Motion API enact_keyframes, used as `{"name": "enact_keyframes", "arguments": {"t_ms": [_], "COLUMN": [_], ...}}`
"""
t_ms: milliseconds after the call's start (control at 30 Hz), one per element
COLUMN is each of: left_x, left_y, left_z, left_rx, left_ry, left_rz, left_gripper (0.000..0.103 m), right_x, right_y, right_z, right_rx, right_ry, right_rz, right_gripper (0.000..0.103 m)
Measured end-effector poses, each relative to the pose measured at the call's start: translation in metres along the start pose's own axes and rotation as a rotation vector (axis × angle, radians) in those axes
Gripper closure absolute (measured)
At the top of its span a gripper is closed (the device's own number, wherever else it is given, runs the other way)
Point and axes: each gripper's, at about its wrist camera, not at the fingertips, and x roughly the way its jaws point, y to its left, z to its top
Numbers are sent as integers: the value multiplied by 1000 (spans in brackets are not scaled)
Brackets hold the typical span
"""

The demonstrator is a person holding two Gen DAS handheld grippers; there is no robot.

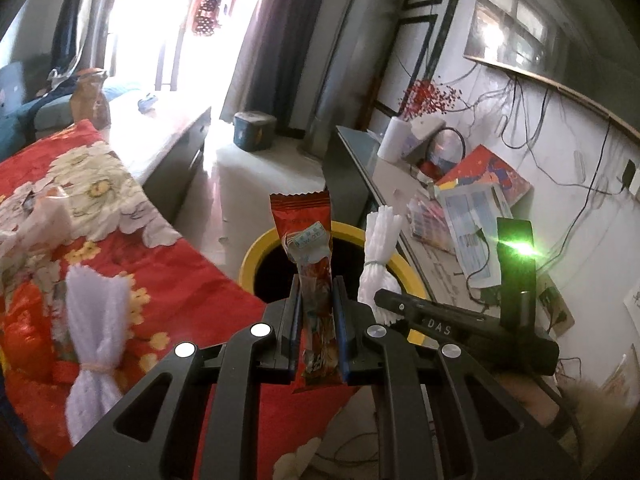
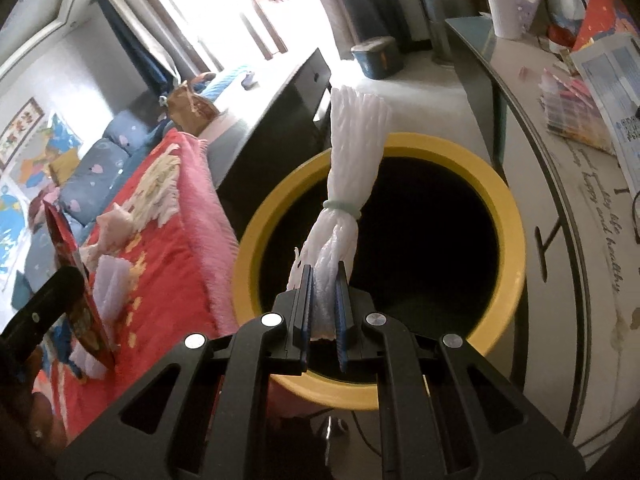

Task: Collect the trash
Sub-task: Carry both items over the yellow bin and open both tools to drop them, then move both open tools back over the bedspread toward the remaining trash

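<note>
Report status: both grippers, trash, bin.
Left gripper shut on red wrapper. Right gripper shut on white foam net. Both over yellow bin, mouth unobstructed.

Bright daylight floods through the window (image 1: 160, 28), washing out the pale floor (image 1: 240, 184) below it. Dark curtains (image 1: 276, 40) hang right of the window. A bed with a red floral blanket (image 1: 132, 248) lies left of it; a glass-topped table (image 2: 560, 184) stands along the white wall (image 1: 580, 168) to its right.
</note>
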Motion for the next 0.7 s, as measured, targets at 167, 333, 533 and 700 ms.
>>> {"name": "enact_keyframes", "arguments": {"t_ms": [167, 333, 533, 700], "left_x": [26, 52, 67, 61], "left_y": [-7, -17, -16, -5], "left_z": [3, 7, 11, 12], "left_rx": [-3, 10, -19, -66], "left_ry": [49, 73, 74, 58], "left_rz": [-36, -43, -70, -44], "left_gripper": [89, 89, 36, 19], "right_x": [2, 4, -3, -12], "right_y": [-10, -21, -30, -31], "right_z": [-1, -4, -3, 0], "right_rx": [28, 63, 111, 120], "right_ry": [12, 19, -9, -51], "right_rz": [-11, -25, -43, -63], "right_gripper": [96, 89, 63, 55]}}
